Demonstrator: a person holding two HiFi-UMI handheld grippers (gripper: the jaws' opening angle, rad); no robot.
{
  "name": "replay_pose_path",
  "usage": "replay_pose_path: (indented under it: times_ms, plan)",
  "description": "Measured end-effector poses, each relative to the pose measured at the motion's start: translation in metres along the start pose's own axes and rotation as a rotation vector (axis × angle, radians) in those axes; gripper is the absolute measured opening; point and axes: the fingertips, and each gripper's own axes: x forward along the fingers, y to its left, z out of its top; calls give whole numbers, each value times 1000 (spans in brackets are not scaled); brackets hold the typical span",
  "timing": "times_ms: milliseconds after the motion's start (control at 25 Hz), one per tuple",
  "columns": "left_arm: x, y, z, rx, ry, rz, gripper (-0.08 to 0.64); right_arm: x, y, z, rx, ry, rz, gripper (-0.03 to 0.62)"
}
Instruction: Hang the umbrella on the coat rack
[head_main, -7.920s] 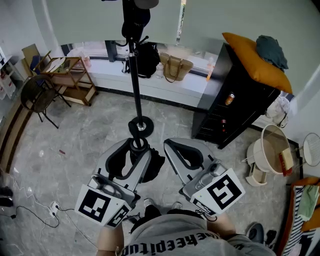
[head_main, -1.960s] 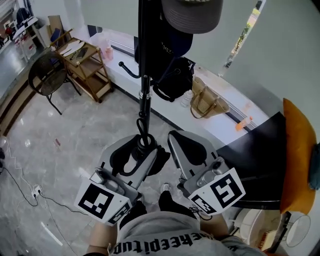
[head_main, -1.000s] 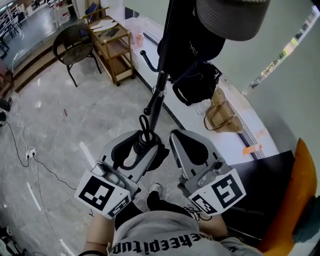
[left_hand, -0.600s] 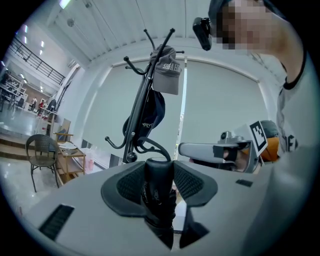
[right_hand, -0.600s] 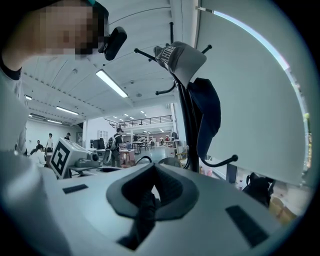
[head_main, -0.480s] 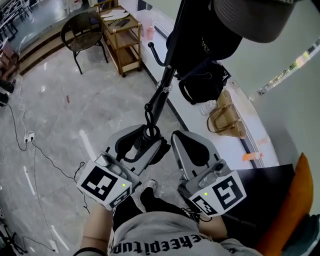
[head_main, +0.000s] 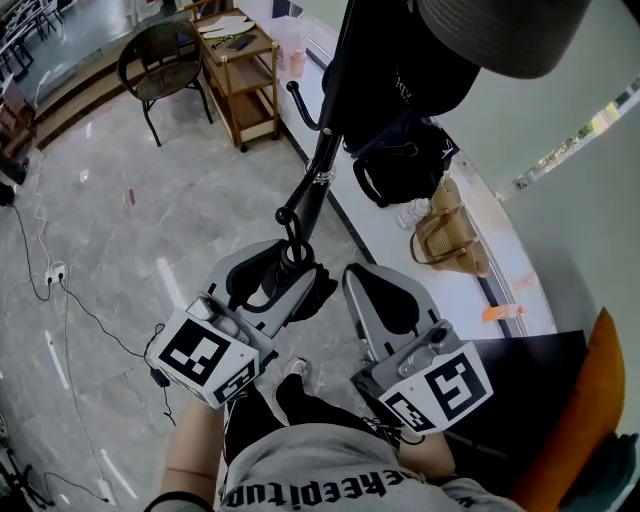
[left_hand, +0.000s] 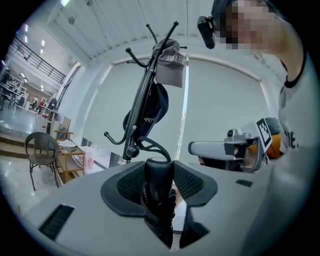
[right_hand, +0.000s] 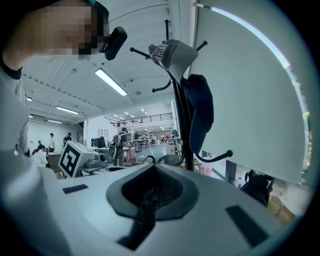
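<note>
Right now my left gripper is clenched on the umbrella, its black handle squeezed between the two pads. In the left gripper view the handle stands upright in the jaws and its strap loop arches above it. The loop sits just beside a low ball-tipped hook of the rack, and I cannot tell whether the two touch. In the head view the loop overlaps the foot of the rack's dark pole, which slants up and away from me.

My right gripper hangs just beside the left one, level with it. In the right gripper view its pads meet with nothing between them.

A grey cap tops the rack, and a dark cap hangs below it. A black bag and a tan bag sit by the window ledge. A wooden cart and a chair stand on the floor to the left.
</note>
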Motion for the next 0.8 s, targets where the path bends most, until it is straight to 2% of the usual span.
replay_pose_path:
  times_ms: [520, 800]
  plan:
    - [5, 20, -13, -51, 24, 18, 183, 12, -8, -4, 11, 9, 9, 11]
    - [9, 22, -22, -69, 53, -21, 183, 18, -11, -7, 13, 17, 9, 11]
